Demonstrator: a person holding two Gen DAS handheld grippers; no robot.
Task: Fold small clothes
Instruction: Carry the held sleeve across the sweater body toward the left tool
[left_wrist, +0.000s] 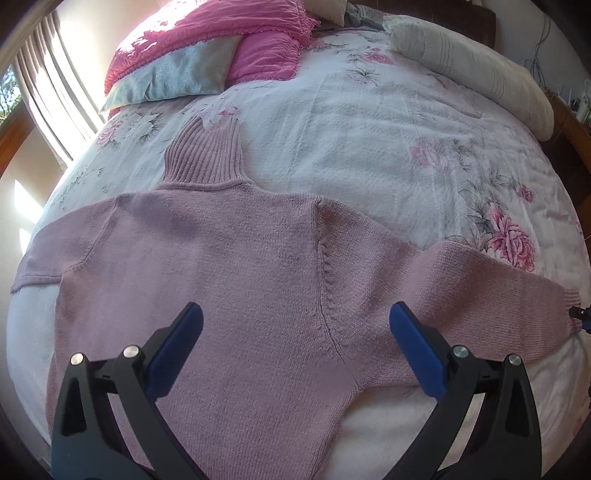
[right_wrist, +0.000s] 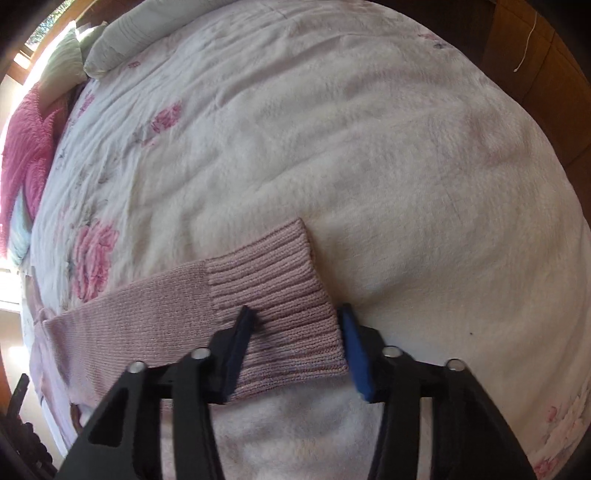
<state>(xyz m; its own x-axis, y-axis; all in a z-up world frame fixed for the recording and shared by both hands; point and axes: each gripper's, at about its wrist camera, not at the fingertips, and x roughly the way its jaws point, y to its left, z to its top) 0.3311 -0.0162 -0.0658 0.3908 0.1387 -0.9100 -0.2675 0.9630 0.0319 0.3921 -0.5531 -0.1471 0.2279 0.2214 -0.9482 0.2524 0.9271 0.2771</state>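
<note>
A pink knitted turtleneck sweater (left_wrist: 229, 266) lies spread flat on the bed (left_wrist: 351, 140), its ribbed collar (left_wrist: 205, 155) pointing toward the pillows and both sleeves stretched out to the sides. The bed is covered by a white quilt with a pink rose print (left_wrist: 511, 236).

The left gripper (left_wrist: 295, 317) hangs over the lower body of the sweater with its blue-padded fingers (left_wrist: 184, 336) spread wide apart; nothing lies between them but the knit below, and whether the tips touch the fabric cannot be told from this view.

The right gripper (right_wrist: 297, 314) is at the end of the sleeve on the right side. Its fingers (right_wrist: 352, 347) are parted and stand on either side of the ribbed cuff (right_wrist: 280, 288), one just beside the cuff's open end and the other pressing into the ribbing a little way up the sleeve. They straddle the cuff without pinching it closed. The cuff rests flat on the quilt, and the sleeve (right_wrist: 140, 325) runs away to the left toward the sweater's body.

At the head of the bed lie a bright pink ruffled blanket (left_wrist: 207, 33), a pale blue pillow (left_wrist: 173, 74) partly under it, and a long white pillow (left_wrist: 469, 70) along the right edge. Striped curtains (left_wrist: 55, 85) hang by a sunlit window at the left.
</note>
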